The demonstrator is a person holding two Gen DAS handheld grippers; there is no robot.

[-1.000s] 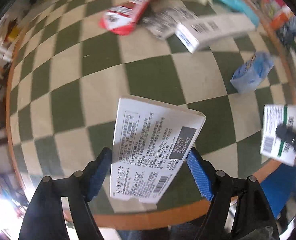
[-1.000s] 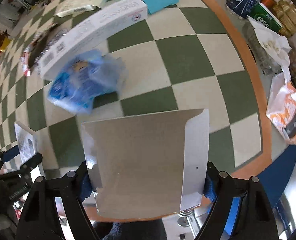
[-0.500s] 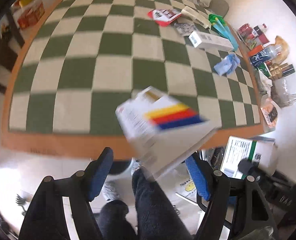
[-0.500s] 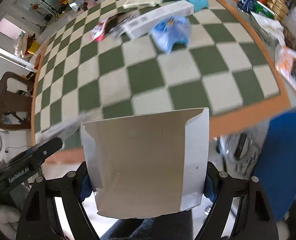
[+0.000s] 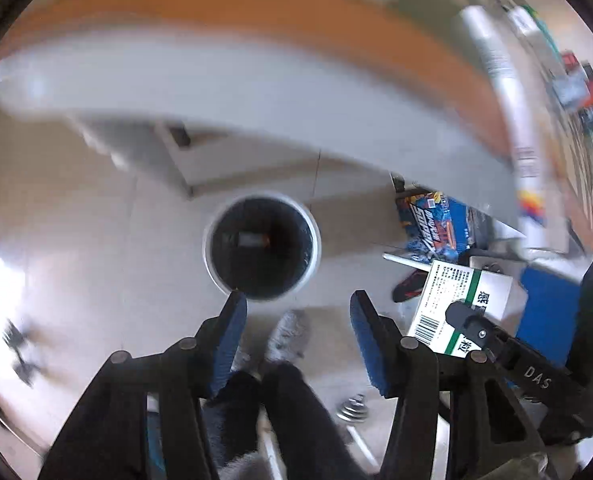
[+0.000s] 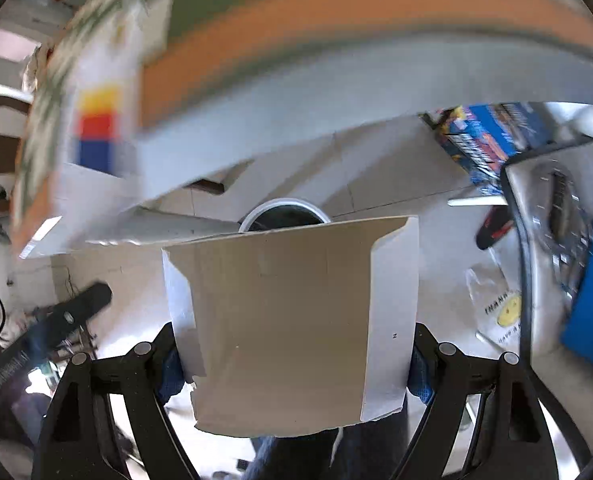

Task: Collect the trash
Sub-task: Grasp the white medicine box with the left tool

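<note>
pale floor holds a bin (image 5: 262, 250); left gripper (image 5: 296, 312) closing, empty; right gripper (image 6: 294, 364) clamps a flattened carton (image 6: 292, 320).

I see a white-rimmed bin (image 5: 310, 240) with a black inside, a white carton (image 5: 470, 306) striped green, and my tool's blue pads (image 5: 228, 336) on black arms.

We point our left gripper (image 5: 296, 312) steeply down, its blue-padded jaws closing with nothing between them. Below it our legs (image 5: 280, 412) in dark trousers show, with a grey slipper (image 5: 290, 336) on one foot. Our right gripper (image 6: 292, 356) also aims down, its jaws spread wide and clamped against both sides of a flattened carton (image 6: 296, 320). In the left view it sits just off to the right.
</note>
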